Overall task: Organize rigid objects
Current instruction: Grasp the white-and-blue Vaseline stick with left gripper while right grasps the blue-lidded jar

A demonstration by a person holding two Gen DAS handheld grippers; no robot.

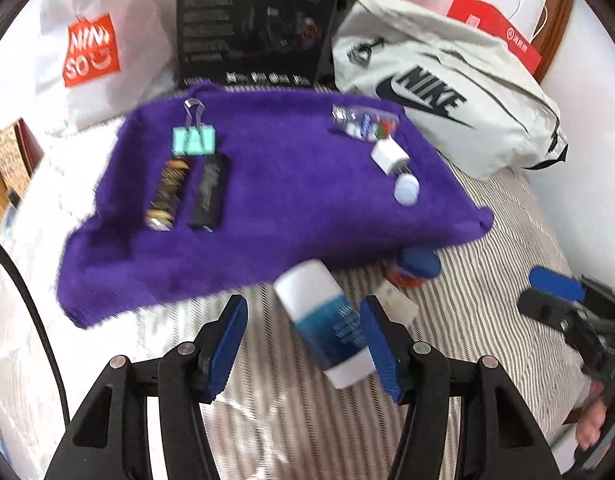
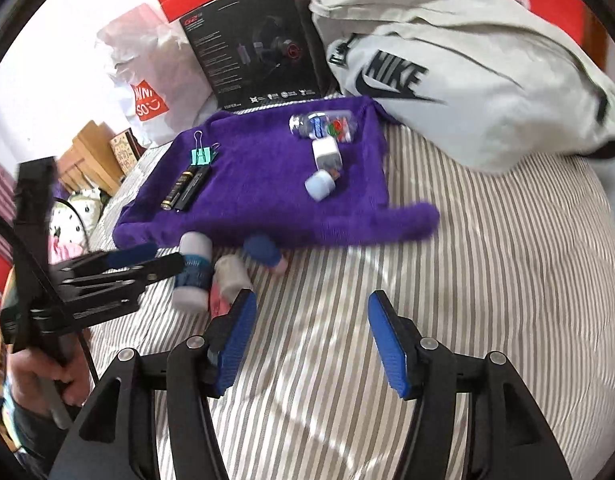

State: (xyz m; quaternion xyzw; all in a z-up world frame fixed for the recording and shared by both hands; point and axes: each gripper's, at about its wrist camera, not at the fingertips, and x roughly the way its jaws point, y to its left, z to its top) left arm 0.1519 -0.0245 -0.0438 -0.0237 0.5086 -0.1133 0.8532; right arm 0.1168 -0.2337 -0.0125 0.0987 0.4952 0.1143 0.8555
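While the right claw gapes empty, the left claw straddles the bottle, wide open.

The left black two-finger gripper with blue pads has its jaws spread wide, as does the matching right gripper, each hand-held.

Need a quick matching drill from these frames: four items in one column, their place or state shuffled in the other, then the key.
Items
1. white-and-blue bottle
2. teal binder clip
3. Nike bag
4. right gripper

Places or states
A. lying on the purple towel, just beyond two batteries
B. open over bare striped bedding, nothing between the fingers
C. between the open fingers of the left gripper, off the towel
D. off the towel, beyond its far right corner

Pairs: 1-C, 2-A, 3-D, 4-B
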